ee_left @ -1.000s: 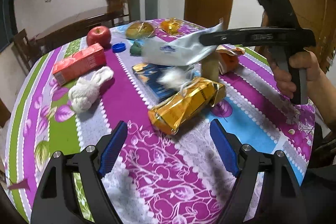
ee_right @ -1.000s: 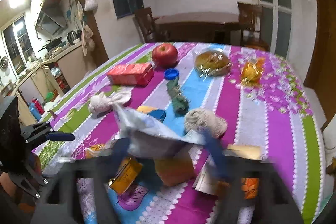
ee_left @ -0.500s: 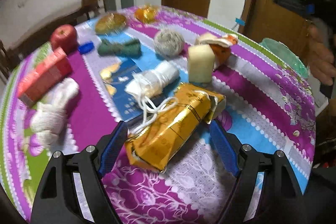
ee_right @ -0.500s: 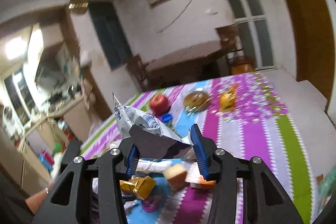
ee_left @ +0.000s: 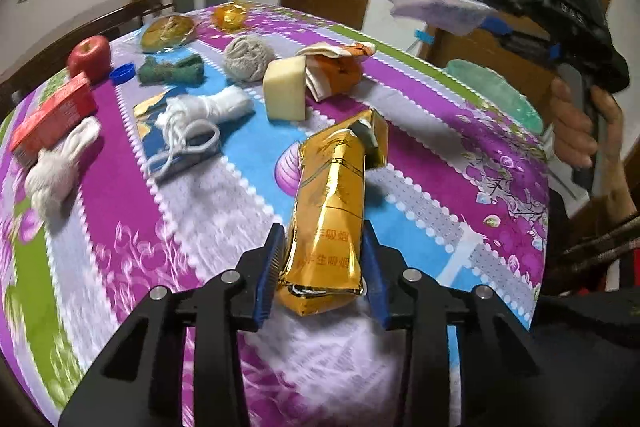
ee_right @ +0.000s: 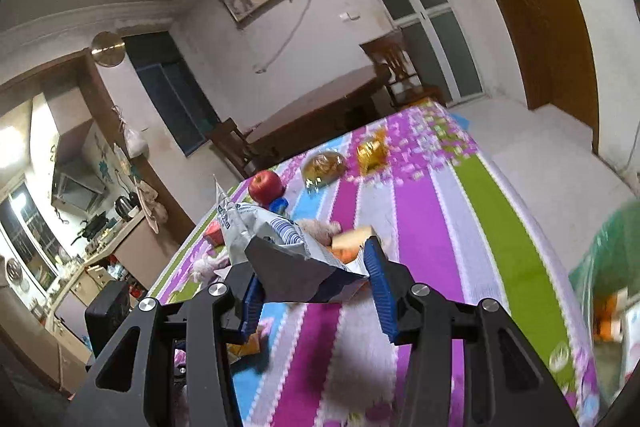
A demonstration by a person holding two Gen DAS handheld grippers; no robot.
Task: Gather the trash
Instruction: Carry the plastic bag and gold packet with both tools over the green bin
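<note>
The left tongs (ee_left: 322,269) are closing on the near end of a crinkled gold foil pack (ee_left: 334,211), which lies flat on the floral-cloth desk (ee_left: 440,163). The right tongs (ee_right: 316,277) grip a crumpled white-and-blue wrapper (ee_right: 276,247), held in the air above the desk near a green bin (ee_right: 612,267).

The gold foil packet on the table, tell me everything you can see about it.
The gold foil packet is a long, shiny, crinkled wrapper printed with red characters near its close end. Its far end is torn open and shows a dull, silvery inside. It lies flat on the flowered tablecloth, lengthwise away from the camera. Its near end sits between the blue pads of the left gripper, whose jaws are closing on it; both pads look to be touching its sides. Nothing else touches it.
</note>
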